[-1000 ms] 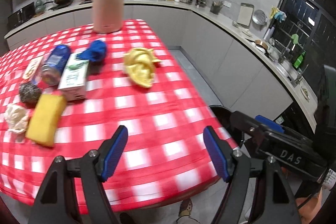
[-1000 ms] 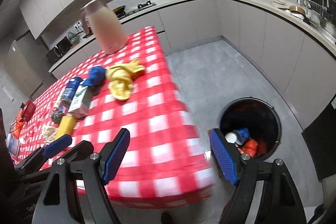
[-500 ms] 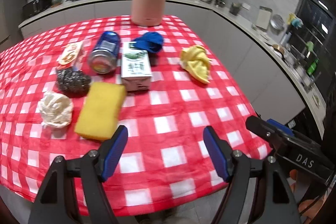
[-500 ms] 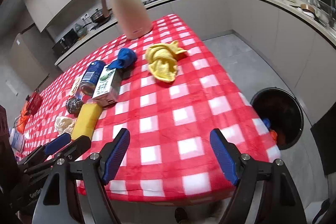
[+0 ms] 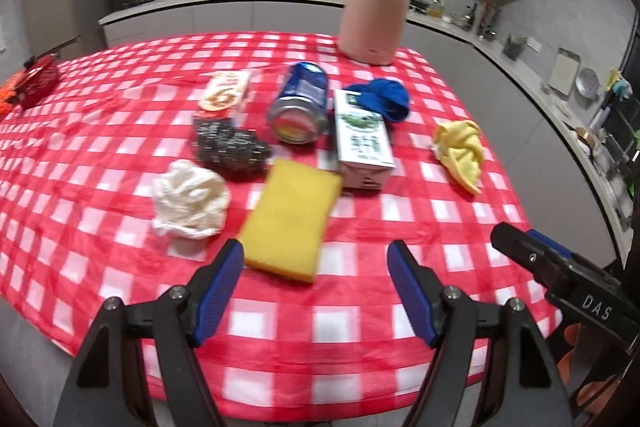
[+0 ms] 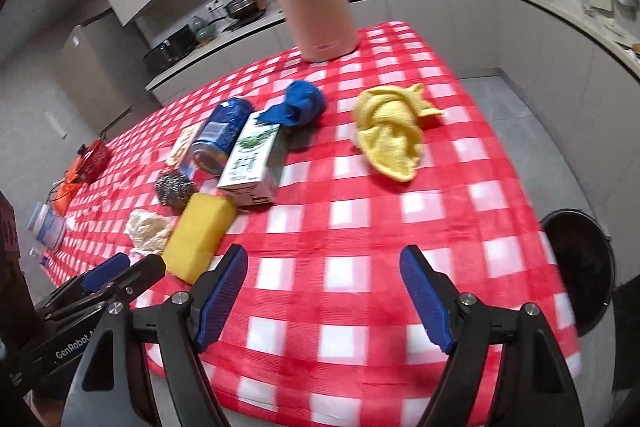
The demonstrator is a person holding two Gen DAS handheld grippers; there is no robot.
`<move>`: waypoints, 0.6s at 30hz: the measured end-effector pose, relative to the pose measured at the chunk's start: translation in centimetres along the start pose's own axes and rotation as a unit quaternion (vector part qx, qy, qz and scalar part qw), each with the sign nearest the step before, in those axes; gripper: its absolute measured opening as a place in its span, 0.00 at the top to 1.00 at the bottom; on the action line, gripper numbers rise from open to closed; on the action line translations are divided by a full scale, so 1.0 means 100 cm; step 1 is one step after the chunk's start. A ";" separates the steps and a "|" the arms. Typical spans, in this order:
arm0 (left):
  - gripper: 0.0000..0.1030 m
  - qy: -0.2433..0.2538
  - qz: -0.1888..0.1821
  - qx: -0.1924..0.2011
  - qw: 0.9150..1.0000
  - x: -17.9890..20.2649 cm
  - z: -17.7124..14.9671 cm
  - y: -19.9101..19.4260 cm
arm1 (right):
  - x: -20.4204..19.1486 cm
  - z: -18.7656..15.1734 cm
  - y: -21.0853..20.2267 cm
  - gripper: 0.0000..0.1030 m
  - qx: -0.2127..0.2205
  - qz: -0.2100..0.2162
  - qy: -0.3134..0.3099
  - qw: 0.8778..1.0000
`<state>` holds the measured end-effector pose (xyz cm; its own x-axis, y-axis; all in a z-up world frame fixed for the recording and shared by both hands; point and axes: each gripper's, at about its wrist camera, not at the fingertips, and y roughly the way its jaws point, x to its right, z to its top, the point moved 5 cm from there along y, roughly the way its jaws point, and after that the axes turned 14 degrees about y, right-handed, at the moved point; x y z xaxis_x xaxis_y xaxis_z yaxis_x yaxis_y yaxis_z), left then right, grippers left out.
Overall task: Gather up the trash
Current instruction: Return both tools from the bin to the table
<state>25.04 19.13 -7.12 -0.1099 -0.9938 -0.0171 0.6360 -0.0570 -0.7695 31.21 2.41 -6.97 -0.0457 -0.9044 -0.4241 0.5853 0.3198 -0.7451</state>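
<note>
On the red checked table [image 5: 360, 327] lie a crumpled white tissue [image 5: 188, 201], a yellow sponge [image 5: 290, 223], a steel scourer [image 5: 230, 149], a blue can [image 5: 300, 103] on its side, a milk carton [image 5: 362, 143], a snack wrapper [image 5: 226, 91], a blue cloth [image 5: 384, 99] and a yellow cloth [image 5: 460, 147]. My left gripper [image 5: 316, 291] is open and empty, just in front of the sponge. My right gripper [image 6: 324, 303] is open and empty over the table's near edge. The black trash bin [image 6: 580, 267] stands on the floor at the right.
A tall pink thermos jug [image 5: 374, 3] stands at the table's far side. A red object [image 5: 38, 79] sits at the far left edge. Kitchen counters [image 6: 540, 11] run behind and to the right. A plastic bottle [image 6: 46, 227] lies at the left in the right wrist view.
Both grippers have swung left from the bin side toward the table's items. The left gripper now faces the sponge and tissue. Both stayed open.
</note>
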 end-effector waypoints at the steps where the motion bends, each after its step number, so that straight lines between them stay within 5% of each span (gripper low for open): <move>1: 0.27 -0.001 0.003 0.000 1.000 -0.004 -0.001 -0.001 | -0.006 -0.001 0.004 0.22 -0.003 0.005 -0.003 1.000; 18: 0.27 0.032 -0.024 -0.003 0.999 -0.096 0.001 0.033 | -0.096 -0.033 0.049 0.22 0.002 -0.019 0.004 1.000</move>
<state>28.29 28.49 -9.40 -0.1887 -0.9818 -0.0203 0.6241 -0.1039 -0.7744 31.89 13.61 -8.26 -0.0743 -0.9136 -0.3997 0.5861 0.2843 -0.7588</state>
